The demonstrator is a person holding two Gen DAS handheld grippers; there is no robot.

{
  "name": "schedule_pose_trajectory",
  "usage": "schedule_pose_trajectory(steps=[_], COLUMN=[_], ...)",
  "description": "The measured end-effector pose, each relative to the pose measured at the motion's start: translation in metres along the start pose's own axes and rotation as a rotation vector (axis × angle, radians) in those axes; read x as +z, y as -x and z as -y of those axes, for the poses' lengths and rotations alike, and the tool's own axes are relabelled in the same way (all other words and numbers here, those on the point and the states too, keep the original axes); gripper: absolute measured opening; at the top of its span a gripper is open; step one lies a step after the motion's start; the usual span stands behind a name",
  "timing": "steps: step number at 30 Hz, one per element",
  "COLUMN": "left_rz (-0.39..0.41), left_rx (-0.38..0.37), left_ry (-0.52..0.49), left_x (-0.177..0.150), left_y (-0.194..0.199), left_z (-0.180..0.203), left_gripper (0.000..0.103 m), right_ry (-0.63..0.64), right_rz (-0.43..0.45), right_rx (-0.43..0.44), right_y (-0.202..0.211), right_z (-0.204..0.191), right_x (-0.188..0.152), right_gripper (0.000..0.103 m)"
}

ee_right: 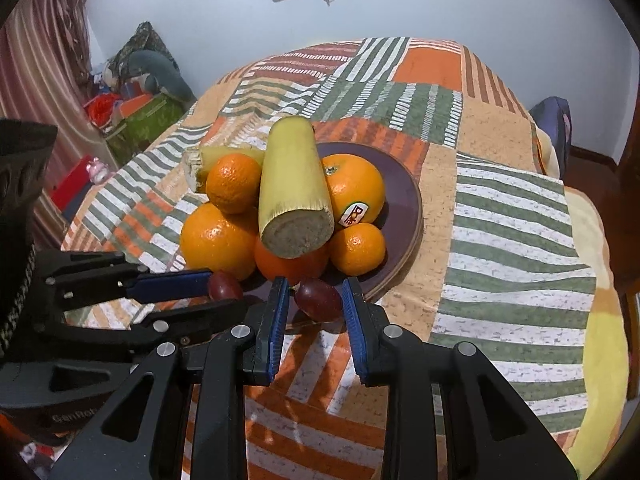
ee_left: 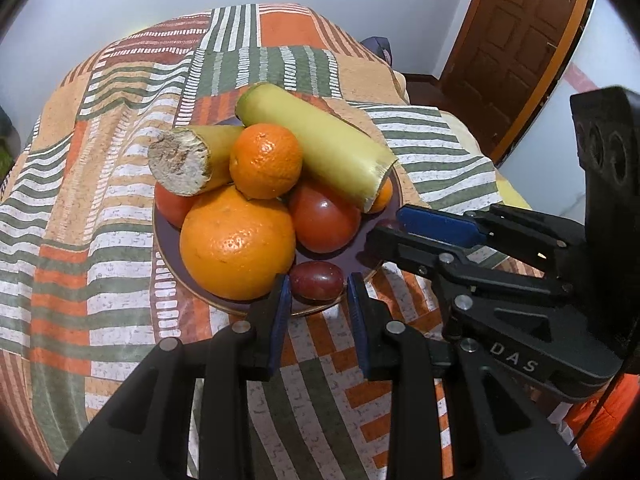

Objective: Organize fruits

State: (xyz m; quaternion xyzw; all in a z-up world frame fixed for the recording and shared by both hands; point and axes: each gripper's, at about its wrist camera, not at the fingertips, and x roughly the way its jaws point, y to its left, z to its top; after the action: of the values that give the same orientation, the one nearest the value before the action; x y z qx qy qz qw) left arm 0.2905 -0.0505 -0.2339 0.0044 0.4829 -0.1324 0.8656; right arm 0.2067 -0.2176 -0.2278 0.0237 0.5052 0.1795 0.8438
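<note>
Flanking smooth oval grape (ee_left: 316,280): L claw (ee_left: 316,296).

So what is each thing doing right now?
Left hand-held gripper: around the first grape, squeezing unclear.
Right hand-held gripper: around the second grape, squeezing unclear.
Plate: piled with fruit.
Yellow stalks: cut, lying on top.
</note>
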Motion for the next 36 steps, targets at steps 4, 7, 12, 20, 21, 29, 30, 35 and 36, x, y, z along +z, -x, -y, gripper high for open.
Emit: schedule_pose_trajectory(steps=[4,7,12,20,21,29,30,35,36], left_rz=[-0.016,-0.031,-0.032,0.026,0.034,0.209,0.246,0.404,0.448], left_rx=[-0.017,-0.017,-0.008,0.012,0.012,0.052,0.057,0.086,0.094], left_ry=[0.026,0.037,0.046,0.056,0.057,0.063,0.067,0.060,0.052], left_x=[0.000,-0.002,-0.005,-0.002,-0.002,-0.004,-0.005,-0.015,-0.019], left_y=[-0.003,-0.004,0.003,0.033,0.039,0.117,0.134,0.201,0.218], left_z=[-0.004,-0.006,-0.007,-0.004,-0.003,0.002,0.003,0.012,0.016], left_gripper=[0.029,0.029,0.029,0.041,0.041,0.041,0.041,0.041,0.041], right_ry=[-0.011,-0.019,-0.020,-0.020,-0.019,0.005,0.008,0.039,0.047], right_rz=[-0.002,-0.009,0.001,0.048,0.060,0.171,0.194,0.300,0.321], right_rx=[0.000,-0.004,-0.005,-0.013,-0.017,-0.050,-0.051,-0.058,-0.064], right_y=[0.001,0.003,0.011,0.042,0.050,0.107,0.117,0.160,0.168], right_z=[0.001,0.001,0.001,-0.006,-0.008,-0.023,-0.027,-0.050,-0.055], right_x=[0.000,0.001,0.001,-0.001,-0.001,0.005,0.007,0.007,0.006], right_gripper=[0.026,0.030,0.030,0.031,0.030,0.031,0.031,0.031,0.033])
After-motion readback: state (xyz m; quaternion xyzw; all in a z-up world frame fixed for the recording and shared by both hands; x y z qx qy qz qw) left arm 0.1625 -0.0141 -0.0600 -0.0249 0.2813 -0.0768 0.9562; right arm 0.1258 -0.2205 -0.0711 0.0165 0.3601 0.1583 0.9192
